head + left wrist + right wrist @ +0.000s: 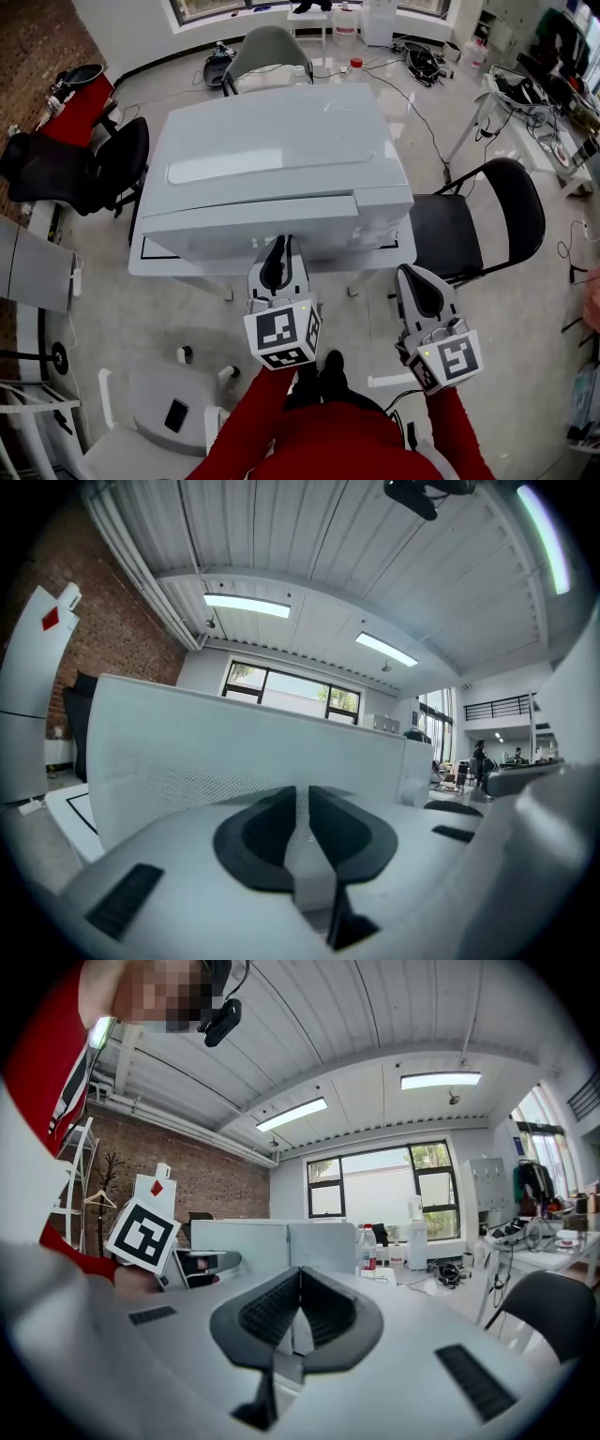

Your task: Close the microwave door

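White microwave covers the worktop, black chair at right. Facing the door, left tongs stand a slit apart, empty; right tongs closed, empty. Only the left gripper view shows door mesh.

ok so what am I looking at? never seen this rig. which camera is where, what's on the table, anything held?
There is no robot here. A person in red sleeves holds a hand-held claw in each hand. The head view comes from a camera on their head, looking steeply down. The other two pictures come from cameras riding on each claw, looking along its jaws. The marker cubes are parts of the claws.

On the white table stands a white microwave. The left claw is up close to the microwave's front, but I can't tell whether it touches. Its jaws are a narrow slit apart with nothing between them. The right claw is off to the side, clear of the table, with its jaws together and empty.
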Demonstrator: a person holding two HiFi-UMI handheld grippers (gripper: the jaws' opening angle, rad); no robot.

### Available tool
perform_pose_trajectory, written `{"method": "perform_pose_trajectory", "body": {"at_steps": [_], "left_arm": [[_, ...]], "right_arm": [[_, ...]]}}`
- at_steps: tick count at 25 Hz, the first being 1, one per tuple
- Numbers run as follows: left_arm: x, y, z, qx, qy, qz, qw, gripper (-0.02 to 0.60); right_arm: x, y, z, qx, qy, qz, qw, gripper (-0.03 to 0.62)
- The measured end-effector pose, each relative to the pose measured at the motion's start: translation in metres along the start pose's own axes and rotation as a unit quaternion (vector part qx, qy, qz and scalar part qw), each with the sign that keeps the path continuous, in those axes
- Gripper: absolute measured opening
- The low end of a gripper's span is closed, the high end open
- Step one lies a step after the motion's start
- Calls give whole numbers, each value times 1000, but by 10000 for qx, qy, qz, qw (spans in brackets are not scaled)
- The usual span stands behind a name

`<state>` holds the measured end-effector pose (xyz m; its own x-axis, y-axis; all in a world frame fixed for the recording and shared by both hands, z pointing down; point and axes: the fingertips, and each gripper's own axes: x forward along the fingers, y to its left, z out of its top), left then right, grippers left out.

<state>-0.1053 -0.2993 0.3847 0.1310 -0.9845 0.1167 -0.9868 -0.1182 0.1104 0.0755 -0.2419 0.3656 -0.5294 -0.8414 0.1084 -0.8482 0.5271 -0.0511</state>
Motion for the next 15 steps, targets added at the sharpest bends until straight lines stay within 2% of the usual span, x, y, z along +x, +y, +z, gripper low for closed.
{"method": "perform_pose_trajectory", "body": {"at_steps": [3,8,12,15], "left_arm": [[0,1,1,-50,-15,45,10000,55],[0,1,3,-204,-69,127,9997,55],[7,2,4,-340,-37,114,9994,49],[6,3,3,-366,-98,145,9992,49]], "right_arm": [[2,1,-3,24,55,33,10000,13],[4,3,7,132,-252,76,9996,12],[1,5,-6,222,-77,115,9997,12],[-5,8,-25,325,305,131,9989,13]]}}
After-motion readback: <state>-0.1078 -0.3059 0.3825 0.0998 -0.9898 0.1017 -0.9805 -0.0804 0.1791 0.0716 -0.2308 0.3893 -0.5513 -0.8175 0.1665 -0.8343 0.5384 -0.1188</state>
